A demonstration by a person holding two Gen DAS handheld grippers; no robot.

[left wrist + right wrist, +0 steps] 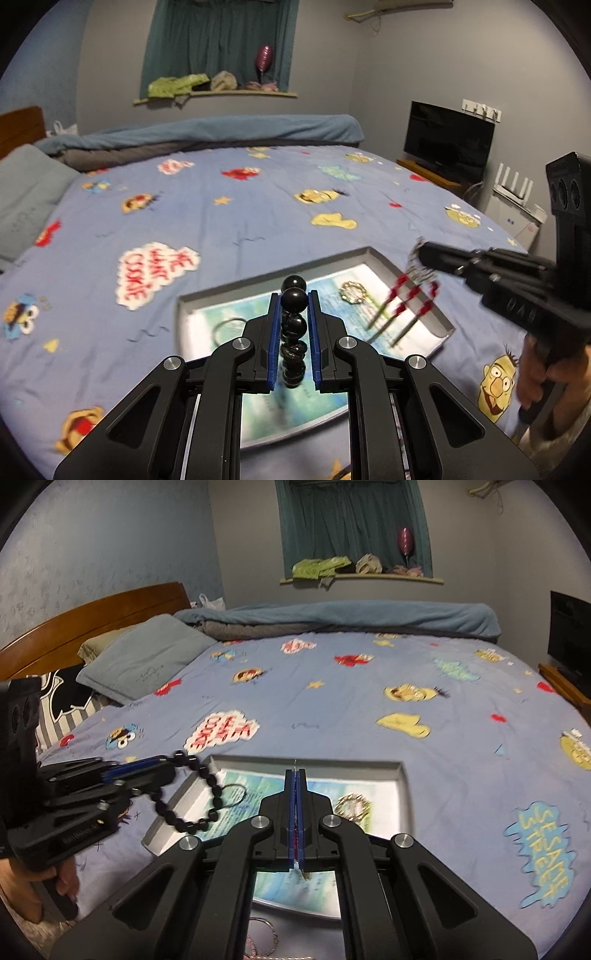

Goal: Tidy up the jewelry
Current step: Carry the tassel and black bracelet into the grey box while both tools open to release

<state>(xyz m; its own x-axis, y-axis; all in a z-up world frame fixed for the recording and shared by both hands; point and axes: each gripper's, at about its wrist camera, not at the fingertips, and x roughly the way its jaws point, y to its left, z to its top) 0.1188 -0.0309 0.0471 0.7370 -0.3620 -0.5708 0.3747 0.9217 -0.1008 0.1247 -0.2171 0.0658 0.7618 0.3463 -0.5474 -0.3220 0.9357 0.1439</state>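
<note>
Tongs first. Left tongs (292,325) nearly closed, pads pinching a black bead bracelet (192,797) by one stretch of beads so the rest hangs in a free loop over the tray's left edge; pinched at one point, probably so the loop can be lowered flat. Right tongs (295,812) fully closed on something thin: from the left wrist view it looks like an earring with red beads and long metal drops (410,299), dangling below the tips above the tray's right side, blurred. Both pieces are carried, neither touching the tray.

Grey tray (400,775) lies on the bed (332,701), lined with a printed sheet. Inside already: a thin ring-shaped bangle (234,795) at left and a gold ornate ring-like piece (352,806) at right, well apart. Judgement: tray is the collecting place, pieces kept separate.
</note>
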